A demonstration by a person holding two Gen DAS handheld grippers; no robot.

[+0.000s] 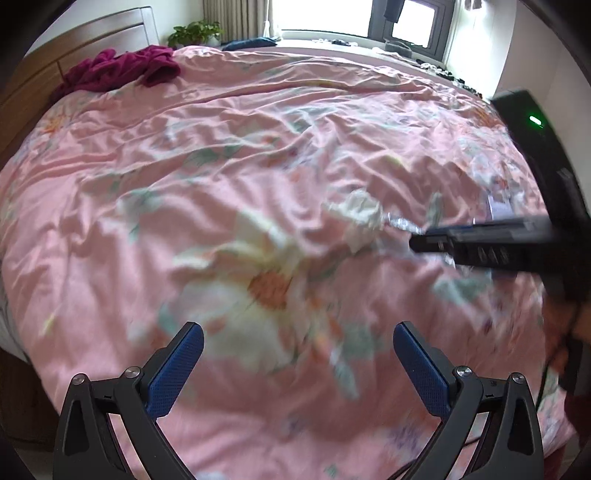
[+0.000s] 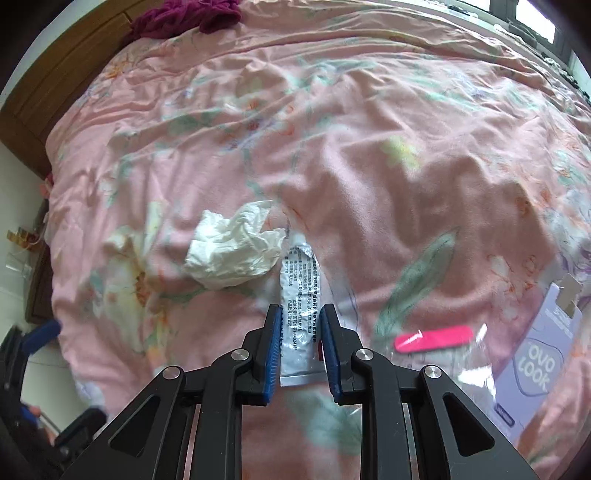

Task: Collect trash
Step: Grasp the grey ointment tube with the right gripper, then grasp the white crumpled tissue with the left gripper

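A flattened white and silver tube with printed text lies on the pink flowered bedspread. My right gripper is shut on its near half, a blue pad pressing each side. A crumpled white tissue lies just left of the tube's far end. In the left wrist view the tissue sits mid-right, with the right gripper reaching in beside it from the right. My left gripper hangs open over the bedspread, nothing between its fingers.
A pink nail file in a clear bag and a purple card package lie right of the tube. A maroon garment is bunched by the wooden headboard. A potted plant and a window sill stand beyond the bed.
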